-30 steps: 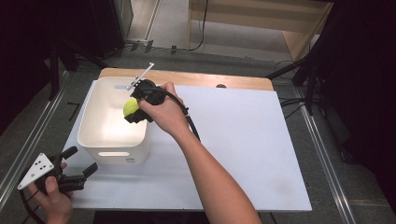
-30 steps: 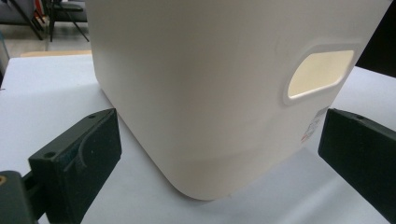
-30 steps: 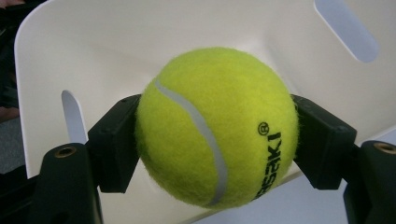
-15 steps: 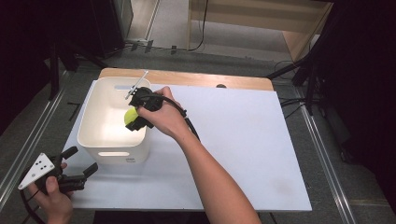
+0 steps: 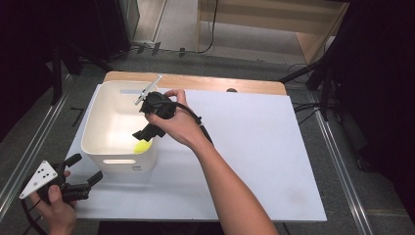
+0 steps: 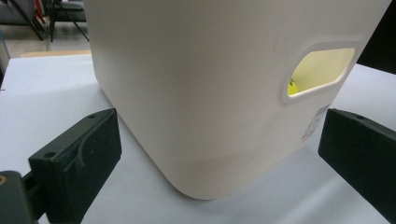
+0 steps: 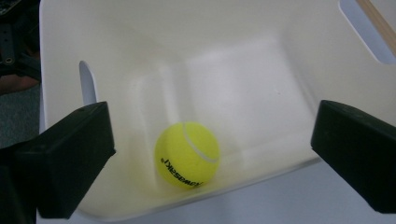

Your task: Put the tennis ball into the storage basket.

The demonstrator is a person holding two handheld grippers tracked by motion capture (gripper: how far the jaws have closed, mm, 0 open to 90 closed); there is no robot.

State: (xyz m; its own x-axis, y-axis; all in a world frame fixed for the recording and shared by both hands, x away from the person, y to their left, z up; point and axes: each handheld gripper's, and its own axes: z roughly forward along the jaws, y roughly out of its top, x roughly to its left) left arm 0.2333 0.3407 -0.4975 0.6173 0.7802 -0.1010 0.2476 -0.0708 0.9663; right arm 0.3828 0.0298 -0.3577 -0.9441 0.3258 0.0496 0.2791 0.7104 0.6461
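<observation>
Ball (image 7: 187, 155) released: half a second ago your right claw (image 5: 145, 131) gripped it; now jaws wide, empty, ball below in bin (image 5: 93, 132). Left claw (image 5: 80, 178) open, idle. Drop looks done.

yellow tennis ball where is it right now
The yellow tennis ball lies on the floor of the white plastic bin, near its front-right corner, below the open right gripper.

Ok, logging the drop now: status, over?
Right tongs open above the white bin. Tennis ball loose on bin floor. Left tongs open, idle beside the bin. Nothing in the way.
</observation>
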